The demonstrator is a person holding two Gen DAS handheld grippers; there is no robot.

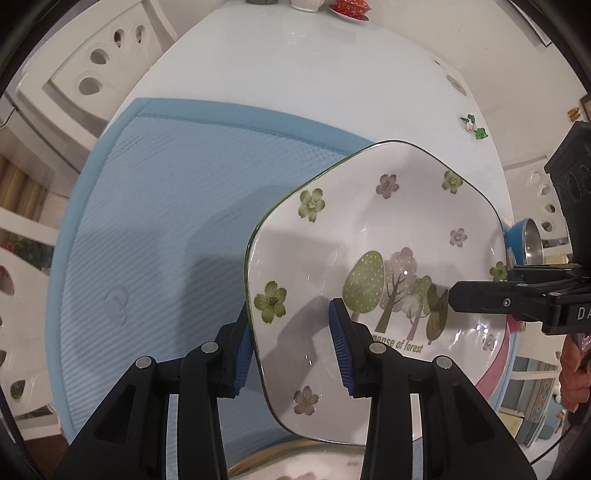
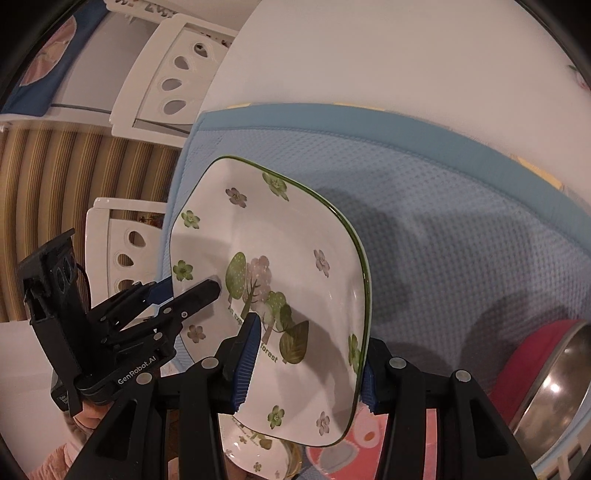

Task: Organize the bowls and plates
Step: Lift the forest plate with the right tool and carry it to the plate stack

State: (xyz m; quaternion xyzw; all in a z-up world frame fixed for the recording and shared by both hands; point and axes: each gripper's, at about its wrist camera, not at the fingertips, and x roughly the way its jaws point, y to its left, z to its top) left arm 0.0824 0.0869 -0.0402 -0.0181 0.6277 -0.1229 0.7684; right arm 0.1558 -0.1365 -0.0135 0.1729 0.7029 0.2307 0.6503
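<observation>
A white square plate (image 1: 376,236) with green and pink flowers and a tree print hangs tilted above the blue mat (image 1: 155,229). My left gripper (image 1: 295,343) is shut on its left rim, one blue pad under the edge and one on the face. My right gripper (image 2: 306,362) is shut on the opposite rim of the plate (image 2: 280,258), which shows in the left wrist view as a black finger (image 1: 480,295) on the face. The left gripper (image 2: 192,295) appears at the plate's left edge in the right wrist view. Another flowered dish (image 2: 255,454) lies partly hidden below.
A blue-walled steel bowl (image 1: 528,240) stands behind the plate at right, and a red-walled steel bowl (image 2: 554,376) lies at lower right. A pink plate (image 2: 369,432) sits under the lifted one. White chairs (image 1: 92,74) ring the white table (image 1: 295,74). Small items stand at the far table edge (image 1: 347,5).
</observation>
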